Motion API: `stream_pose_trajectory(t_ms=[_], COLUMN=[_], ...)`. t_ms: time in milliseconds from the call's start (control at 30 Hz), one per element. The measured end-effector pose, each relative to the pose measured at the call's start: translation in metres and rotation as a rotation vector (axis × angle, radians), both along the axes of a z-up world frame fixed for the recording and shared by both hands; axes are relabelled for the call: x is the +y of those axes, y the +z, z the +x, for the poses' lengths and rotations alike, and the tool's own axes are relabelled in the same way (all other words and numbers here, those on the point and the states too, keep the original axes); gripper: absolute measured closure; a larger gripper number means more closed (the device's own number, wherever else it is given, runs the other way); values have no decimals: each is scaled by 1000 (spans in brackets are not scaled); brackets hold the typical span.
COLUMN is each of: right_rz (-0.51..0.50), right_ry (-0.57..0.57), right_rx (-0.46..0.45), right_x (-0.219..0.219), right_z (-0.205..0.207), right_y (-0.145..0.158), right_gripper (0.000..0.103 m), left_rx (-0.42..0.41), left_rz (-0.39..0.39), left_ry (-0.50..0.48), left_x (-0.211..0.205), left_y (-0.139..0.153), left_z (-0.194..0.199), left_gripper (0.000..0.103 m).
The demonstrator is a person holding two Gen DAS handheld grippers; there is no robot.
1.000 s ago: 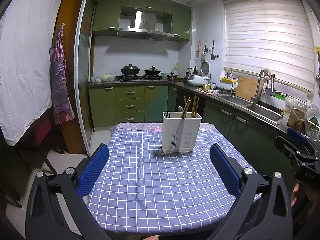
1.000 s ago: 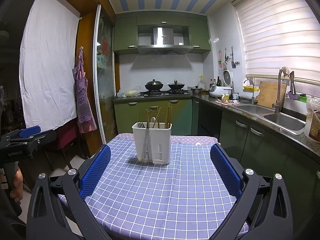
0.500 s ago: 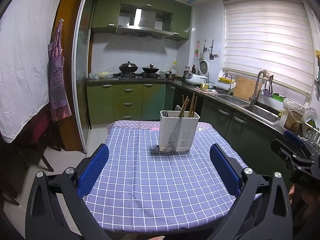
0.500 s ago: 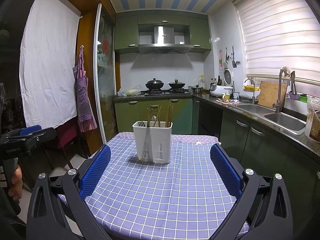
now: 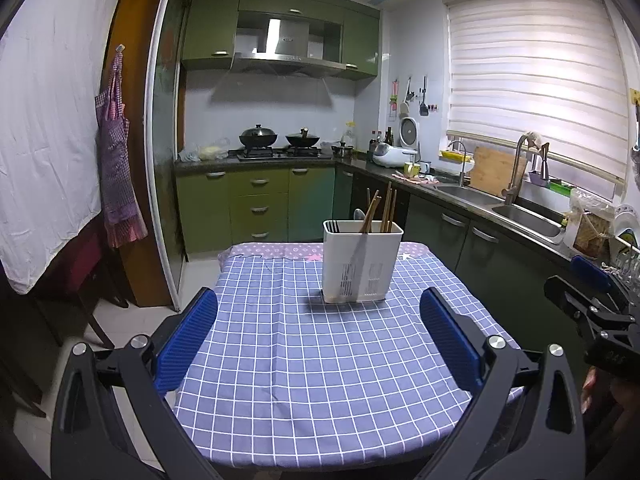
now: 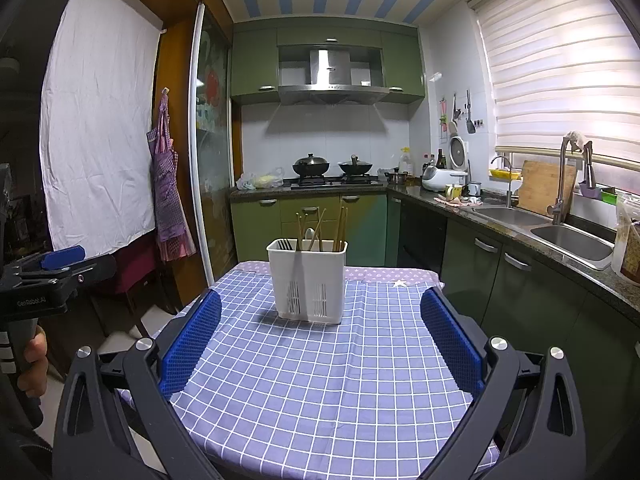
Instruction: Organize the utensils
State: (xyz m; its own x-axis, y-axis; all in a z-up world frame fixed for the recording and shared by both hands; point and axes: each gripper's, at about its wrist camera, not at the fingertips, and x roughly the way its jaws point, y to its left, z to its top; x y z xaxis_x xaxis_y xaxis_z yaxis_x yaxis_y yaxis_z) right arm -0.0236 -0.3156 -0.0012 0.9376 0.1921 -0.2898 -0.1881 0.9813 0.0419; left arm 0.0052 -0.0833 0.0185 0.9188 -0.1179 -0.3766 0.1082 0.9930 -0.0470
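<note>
A white utensil holder [image 5: 362, 262] stands upright toward the far end of the table [image 5: 320, 368], which is covered by a blue checked cloth. Wooden chopsticks [image 5: 385, 208] and a spoon stick out of it. The right wrist view shows the same holder [image 6: 307, 282] with chopsticks [image 6: 341, 224], a spoon [image 6: 310, 234] and dark forks [image 6: 285, 244]. My left gripper [image 5: 318, 296] hangs open over the near part of the cloth, well short of the holder and holding nothing. My right gripper [image 6: 321, 300] is open and just as far back, over the table [image 6: 320, 392].
A dark counter with a double sink [image 6: 568, 236] and green cabinets runs along the right. The stove with two woks [image 6: 332, 168] is at the back. A dark chair [image 5: 80, 264] and a hanging apron [image 5: 118, 160] are on the left. Hands hold each gripper's handle.
The left wrist view has levelled and shifted slightly. Both grippers stay open and far from the holder. Nothing on the table has moved.
</note>
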Motion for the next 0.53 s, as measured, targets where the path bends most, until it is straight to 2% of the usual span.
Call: stream_pose_trajectory(t_ms=[533], right_rz=[2], right_ry=[4], right_rx=[12], right_x=[-2], right_z=[3], right_y=[-5], right_gripper=[5], left_rx=[13], left_rz=[50], left_ry=[18], left_x=[-3], left_y=[-6], left_z=[6], left_gripper=[7])
